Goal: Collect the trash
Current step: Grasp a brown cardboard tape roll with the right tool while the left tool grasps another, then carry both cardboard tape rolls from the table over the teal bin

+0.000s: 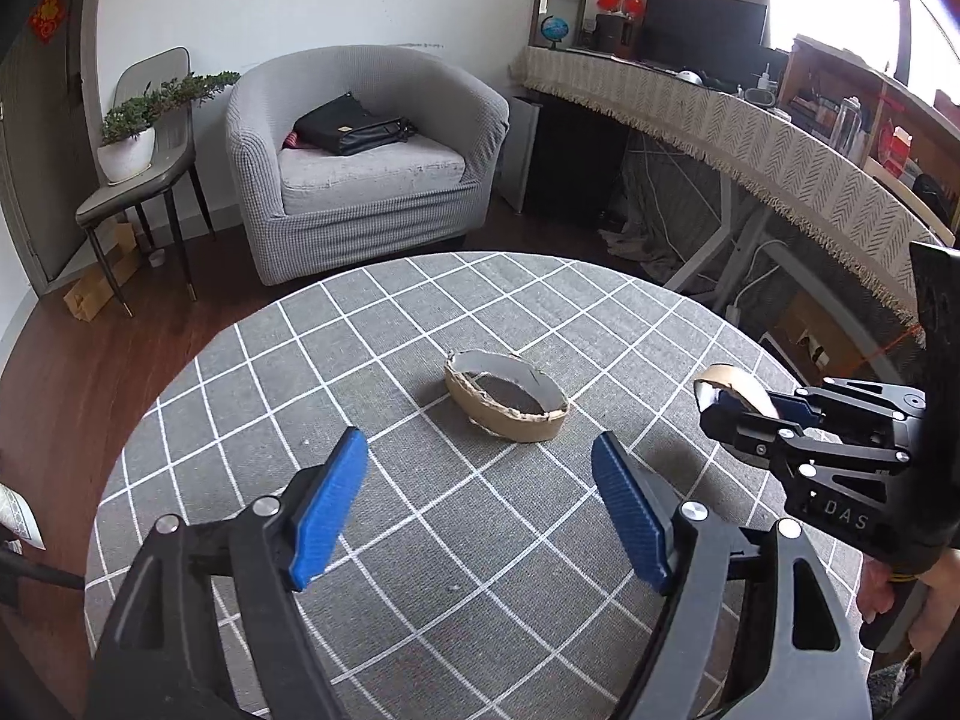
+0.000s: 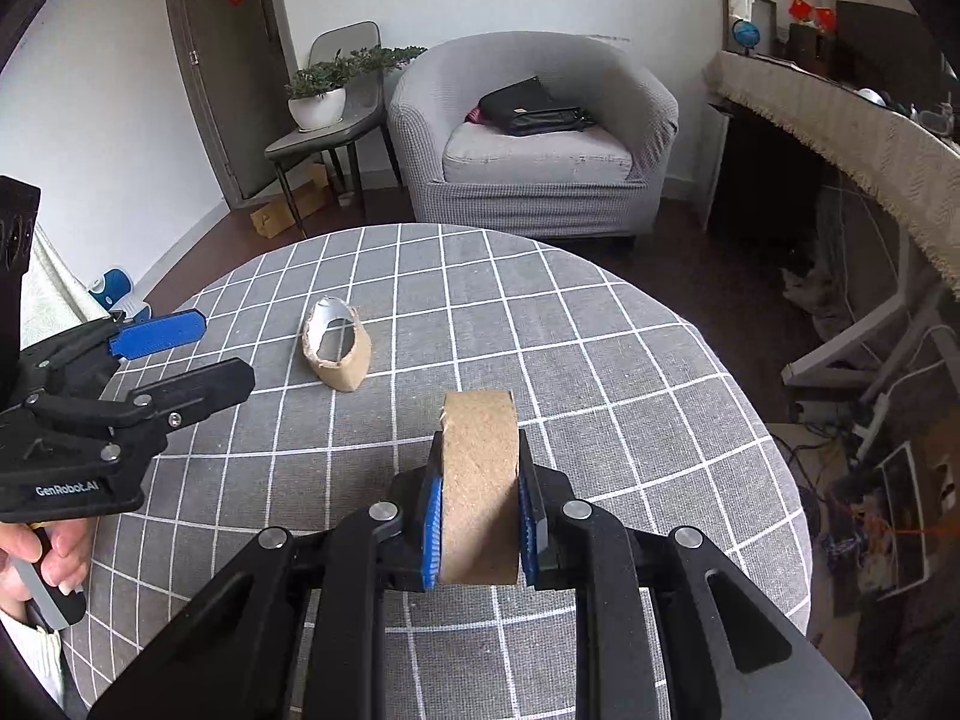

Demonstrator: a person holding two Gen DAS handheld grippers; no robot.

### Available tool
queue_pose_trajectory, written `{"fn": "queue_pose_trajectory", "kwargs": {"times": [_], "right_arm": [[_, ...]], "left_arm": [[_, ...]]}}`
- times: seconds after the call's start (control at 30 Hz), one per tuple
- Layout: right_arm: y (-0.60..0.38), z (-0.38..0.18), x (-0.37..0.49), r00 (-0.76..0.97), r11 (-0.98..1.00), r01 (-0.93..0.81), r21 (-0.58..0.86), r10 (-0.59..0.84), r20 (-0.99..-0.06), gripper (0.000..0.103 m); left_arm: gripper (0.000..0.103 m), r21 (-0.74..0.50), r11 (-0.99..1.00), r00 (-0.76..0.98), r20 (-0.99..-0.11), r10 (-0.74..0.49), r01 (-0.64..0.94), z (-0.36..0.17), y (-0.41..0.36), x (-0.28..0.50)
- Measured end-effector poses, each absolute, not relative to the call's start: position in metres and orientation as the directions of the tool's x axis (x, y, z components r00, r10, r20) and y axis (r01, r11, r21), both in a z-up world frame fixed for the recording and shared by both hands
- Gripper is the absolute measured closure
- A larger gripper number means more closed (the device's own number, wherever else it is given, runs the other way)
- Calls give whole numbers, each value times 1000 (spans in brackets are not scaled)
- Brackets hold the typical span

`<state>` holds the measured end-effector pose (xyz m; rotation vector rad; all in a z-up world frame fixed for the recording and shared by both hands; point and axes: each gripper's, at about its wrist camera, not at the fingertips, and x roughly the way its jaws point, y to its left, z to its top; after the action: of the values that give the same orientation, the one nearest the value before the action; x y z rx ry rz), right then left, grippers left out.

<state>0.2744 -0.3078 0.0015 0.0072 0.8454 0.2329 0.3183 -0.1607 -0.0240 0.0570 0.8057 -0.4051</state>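
A squashed brown cardboard ring (image 1: 507, 399) lies on the round table with the grey checked cloth (image 1: 252, 396); it also shows in the right wrist view (image 2: 337, 351). My left gripper (image 1: 480, 480) is open and empty, just short of this ring, and appears at the left of the right wrist view (image 2: 198, 354). My right gripper (image 2: 478, 504) is shut on a second cardboard ring (image 2: 479, 480), held upright above the table. In the left wrist view this gripper (image 1: 729, 405) and its ring (image 1: 735, 387) are at the right.
A grey armchair (image 1: 360, 162) with a black bag (image 1: 354, 129) stands behind the table. A chair with a potted plant (image 1: 129, 138) is at the left. A long desk with a fringed cloth (image 1: 780, 144) runs along the right. Cables lie under it.
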Motion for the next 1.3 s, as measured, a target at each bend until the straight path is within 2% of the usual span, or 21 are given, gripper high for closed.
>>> {"fn": "queue_pose_trajectory", "kwargs": {"times": [0.07, 0.17, 0.27, 0.67, 0.87, 1.0, 1.1, 1.3], "right_arm": [[-313, -1, 272, 638, 975, -197, 104, 208, -742, 83], [-320, -2, 269, 636, 974, -196, 117, 217, -740, 83], [-326, -3, 263, 635, 973, -193, 124, 220, -741, 83], [-341, -3, 256, 628, 966, -196, 169, 256, -735, 83], [-341, 0, 254, 630, 962, -205, 182, 272, -727, 83], [-340, -3, 256, 627, 963, -199, 183, 269, -732, 83], [-339, -4, 257, 623, 963, -200, 179, 266, -736, 83], [-334, -7, 262, 615, 964, -204, 170, 261, -744, 83]], "left_arm": [[23, -105, 924, 607, -725, -325, 368, -28, -169, 323], [23, -35, 936, 621, -740, -259, 349, -32, -185, 325], [23, -60, 937, 602, -752, -269, 343, -34, -194, 333], [24, -29, 971, 606, -777, -171, 236, -50, -206, 364], [36, -41, 984, 615, -775, -142, 176, -49, -197, 372], [51, -44, 989, 626, -770, -122, 139, -47, -185, 371], [58, -55, 990, 627, -768, -126, 132, -46, -175, 371], [60, -67, 989, 628, -767, -135, 132, -45, -164, 369]]}}
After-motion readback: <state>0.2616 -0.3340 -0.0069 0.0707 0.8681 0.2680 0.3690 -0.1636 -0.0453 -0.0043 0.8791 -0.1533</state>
